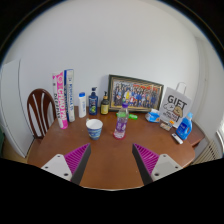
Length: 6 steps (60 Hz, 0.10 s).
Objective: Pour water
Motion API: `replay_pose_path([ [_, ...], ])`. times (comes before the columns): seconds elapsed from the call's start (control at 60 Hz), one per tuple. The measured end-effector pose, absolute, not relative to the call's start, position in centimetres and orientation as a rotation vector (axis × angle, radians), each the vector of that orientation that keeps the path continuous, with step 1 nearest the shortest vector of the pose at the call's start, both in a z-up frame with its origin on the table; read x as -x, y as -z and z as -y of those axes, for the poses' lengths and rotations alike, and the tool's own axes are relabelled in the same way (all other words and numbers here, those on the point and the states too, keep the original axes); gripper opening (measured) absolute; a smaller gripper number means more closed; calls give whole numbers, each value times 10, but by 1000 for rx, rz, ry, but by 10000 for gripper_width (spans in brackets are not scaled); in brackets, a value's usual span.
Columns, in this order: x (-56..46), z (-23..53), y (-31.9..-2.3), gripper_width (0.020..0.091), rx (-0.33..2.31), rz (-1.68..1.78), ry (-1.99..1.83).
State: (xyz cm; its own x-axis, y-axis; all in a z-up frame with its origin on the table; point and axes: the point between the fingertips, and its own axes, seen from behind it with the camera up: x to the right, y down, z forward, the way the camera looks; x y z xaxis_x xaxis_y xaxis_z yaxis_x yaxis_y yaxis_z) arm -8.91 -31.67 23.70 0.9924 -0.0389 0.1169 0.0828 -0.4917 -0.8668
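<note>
The tool (111,160) hangs above the near edge of a round wooden surface (110,170), its two pink-padded fingers (73,158) spread wide with nothing between them. Beyond the fingers, near the middle of the surface, a clear plastic bottle (121,124) with a pinkish tint stands upright, and just to its left sits a white cup (94,128) with a blue band, the two close together but apparently not touching. These look like the task's pair: the bottle to pour from, the cup to receive. Further back are a framed picture (135,94) against the wall, several dark and white bottles (92,102) to its left, tall boxes (62,97) at far left, a white gift bag (176,104) at right with a blue bottle (184,127) near it, and a wooden chair (40,109) at far left. The bottle is likely light, thin-walled and smooth, so it may flex or slip under a hard squeeze; how full it is cannot be told. A hold across the body at about mid-height, below the neck, seems soundest, with firm but modest pressure. The cup looks light enough to be nudged, so the bottle's mouth should be tilted above it without touching it.
</note>
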Motion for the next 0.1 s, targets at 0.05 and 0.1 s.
replay_pose_path([
  [0.05, 90, 319, -238, 853, 2078, 30, 142],
  [0.1, 91, 321, -239, 852, 2080, 34, 136],
])
